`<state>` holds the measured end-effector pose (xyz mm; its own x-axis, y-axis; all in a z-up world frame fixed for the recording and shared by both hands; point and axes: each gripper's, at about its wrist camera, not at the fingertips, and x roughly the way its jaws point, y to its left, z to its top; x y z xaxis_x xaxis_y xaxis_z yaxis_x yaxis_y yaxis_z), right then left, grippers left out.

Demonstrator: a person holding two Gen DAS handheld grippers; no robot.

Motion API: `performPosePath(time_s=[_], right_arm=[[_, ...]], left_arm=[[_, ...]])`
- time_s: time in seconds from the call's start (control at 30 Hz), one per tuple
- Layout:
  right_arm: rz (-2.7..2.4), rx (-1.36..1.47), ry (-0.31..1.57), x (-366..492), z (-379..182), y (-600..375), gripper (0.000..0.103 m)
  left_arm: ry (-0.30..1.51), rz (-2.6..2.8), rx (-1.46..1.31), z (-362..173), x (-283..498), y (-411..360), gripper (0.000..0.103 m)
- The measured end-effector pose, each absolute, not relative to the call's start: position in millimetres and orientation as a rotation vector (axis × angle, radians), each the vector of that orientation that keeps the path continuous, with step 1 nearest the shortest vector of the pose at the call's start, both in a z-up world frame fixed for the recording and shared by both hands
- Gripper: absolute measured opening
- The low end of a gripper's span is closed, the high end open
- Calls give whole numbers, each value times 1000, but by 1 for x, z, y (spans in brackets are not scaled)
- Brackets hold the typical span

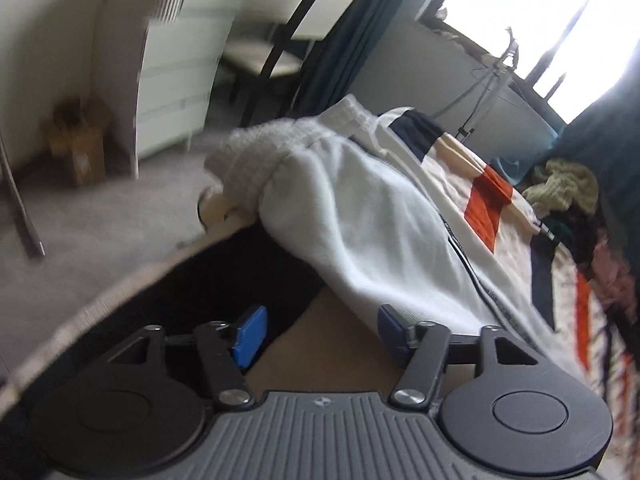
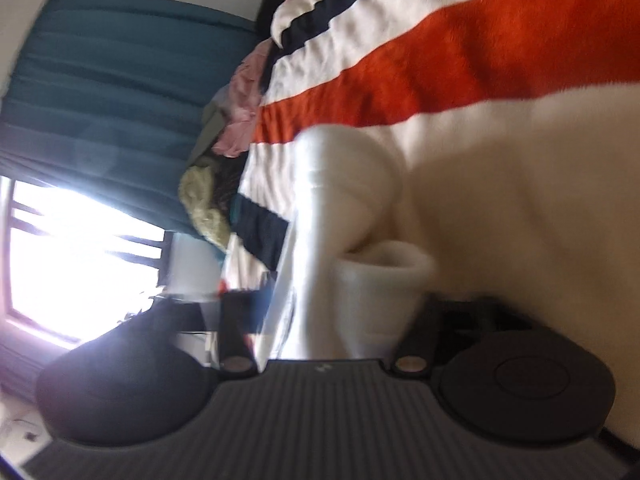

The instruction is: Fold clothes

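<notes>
The left gripper gapes wide beside the white garment at the bed's edge (right gripper's state: cannot tell, blurred).

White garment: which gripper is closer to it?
Right. The right gripper has the white garment bunched between its fingers; its grip is blurred. The left gripper is open, its right pad just touching the garment's hem.

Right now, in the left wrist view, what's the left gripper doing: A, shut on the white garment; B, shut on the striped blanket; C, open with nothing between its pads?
C: the left gripper stands open, blue pads apart beside the white garment.
</notes>
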<state>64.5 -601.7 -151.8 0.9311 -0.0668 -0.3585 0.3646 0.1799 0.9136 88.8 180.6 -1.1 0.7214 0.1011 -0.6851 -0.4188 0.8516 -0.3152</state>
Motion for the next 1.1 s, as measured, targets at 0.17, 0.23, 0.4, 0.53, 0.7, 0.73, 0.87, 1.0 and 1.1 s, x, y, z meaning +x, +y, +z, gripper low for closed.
performPosePath(time_s=[0.17, 0.23, 0.4, 0.53, 0.7, 0.73, 0.87, 1.0, 1.1], right_arm=[[-236, 1333, 232, 70, -155, -594, 84], [-221, 1325, 228, 74, -157, -594, 84], [-209, 1341, 181, 80, -166, -599, 84], [-217, 1308, 163, 82, -171, -603, 81], [-250, 1329, 90, 77, -178, -611, 78], [-273, 1300, 108, 79, -177, -610, 72], [-364, 1221, 197, 86, -172, -609, 42], [-436, 1112, 251, 90, -152, -603, 17], [-476, 965, 260, 95, -122, -585, 14]], left_arm=[[598, 299, -313, 15, 75, 145, 81], [565, 277, -292, 17, 74, 133, 82], [564, 197, -264, 9, 104, 92, 84], [609, 77, -156, -18, 139, 38, 84], [652, 10, -20, -53, 166, -23, 94], [655, 21, 10, -60, 169, -32, 100], [675, 46, 100, -86, 174, -44, 101], [695, 39, 85, -89, 174, -40, 101], [694, 33, 88, -87, 174, -38, 101]])
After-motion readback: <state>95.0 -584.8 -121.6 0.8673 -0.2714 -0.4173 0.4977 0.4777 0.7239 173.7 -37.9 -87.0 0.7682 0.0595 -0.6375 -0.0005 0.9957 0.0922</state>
